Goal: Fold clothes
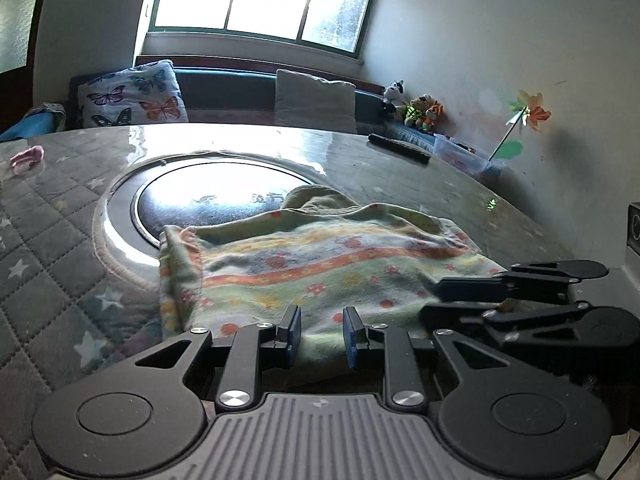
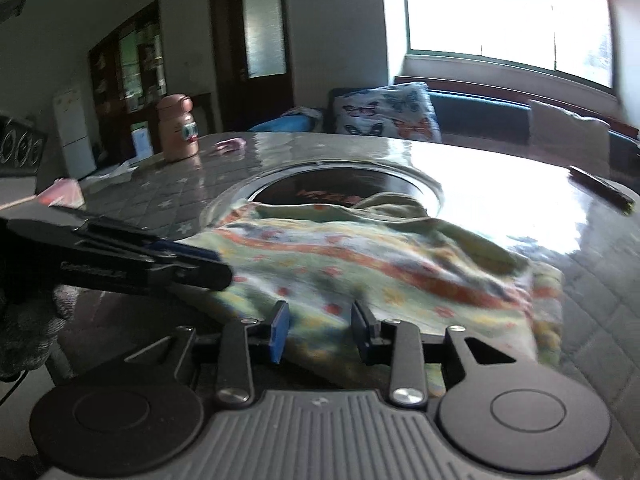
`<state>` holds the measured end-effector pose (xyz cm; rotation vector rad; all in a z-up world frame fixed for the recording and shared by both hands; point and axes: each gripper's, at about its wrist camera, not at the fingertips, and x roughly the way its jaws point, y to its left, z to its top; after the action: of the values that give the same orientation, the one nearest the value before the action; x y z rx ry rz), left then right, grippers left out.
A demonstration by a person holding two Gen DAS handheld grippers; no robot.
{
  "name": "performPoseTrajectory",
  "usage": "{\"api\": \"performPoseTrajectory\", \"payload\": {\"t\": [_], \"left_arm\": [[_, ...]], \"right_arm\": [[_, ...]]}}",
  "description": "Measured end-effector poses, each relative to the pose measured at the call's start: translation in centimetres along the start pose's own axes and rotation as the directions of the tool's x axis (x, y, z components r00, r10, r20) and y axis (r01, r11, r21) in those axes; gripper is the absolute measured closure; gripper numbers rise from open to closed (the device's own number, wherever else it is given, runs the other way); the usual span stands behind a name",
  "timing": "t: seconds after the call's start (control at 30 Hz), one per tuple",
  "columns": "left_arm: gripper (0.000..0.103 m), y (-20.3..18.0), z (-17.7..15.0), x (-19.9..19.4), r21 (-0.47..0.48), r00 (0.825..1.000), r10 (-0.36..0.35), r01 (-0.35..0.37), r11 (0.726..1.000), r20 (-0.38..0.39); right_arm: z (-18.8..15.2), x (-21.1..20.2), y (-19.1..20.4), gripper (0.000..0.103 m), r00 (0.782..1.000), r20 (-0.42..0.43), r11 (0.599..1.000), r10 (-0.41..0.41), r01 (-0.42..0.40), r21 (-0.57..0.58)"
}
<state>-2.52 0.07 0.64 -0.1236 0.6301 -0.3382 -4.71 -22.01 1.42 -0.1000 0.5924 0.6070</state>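
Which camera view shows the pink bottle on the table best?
The right wrist view. There the pink bottle stands upright in full at the far left of the table, beyond the striped cloth. The left wrist view does not show it at all.

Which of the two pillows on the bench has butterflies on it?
The left pillow, printed with coloured butterflies; the right pillow is plain pale.

Home living room: round table (image 1: 400, 152) under quilted cover; behind it, window bench with butterfly cushion (image 1: 134, 98), plush toys (image 1: 420, 110), fridge (image 2: 76, 136).
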Motion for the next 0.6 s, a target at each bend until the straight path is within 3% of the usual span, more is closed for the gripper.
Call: {"api": "performPoseTrajectory", "payload": {"t": [0.33,0.5,0.6], "left_arm": [[0.078,1.4,-0.6,-0.7,-0.045,0.999,0.031,-0.031,0.998,0.003],[0.079,1.9,-0.5,-1.1,-0.065,0.999,0.040,-0.040,0.997,0.007],[0.079,2.0,-0.1,-1.4,-0.060,0.998,0.054,-0.053,0.997,0.021]], "right_arm": [[-2.2,-1.9,-3.9,0.070,0.991,-0.008,0.982,-0.133,0.133,0.137],[-2.6,-2.6,-4.9,0.071,0.989,-0.002,0.970,-0.149,0.147,0.192],[-1.9,-2.5,-4.6,0.068,0.987,0.009,0.975,-0.160,0.157,0.158]]}}
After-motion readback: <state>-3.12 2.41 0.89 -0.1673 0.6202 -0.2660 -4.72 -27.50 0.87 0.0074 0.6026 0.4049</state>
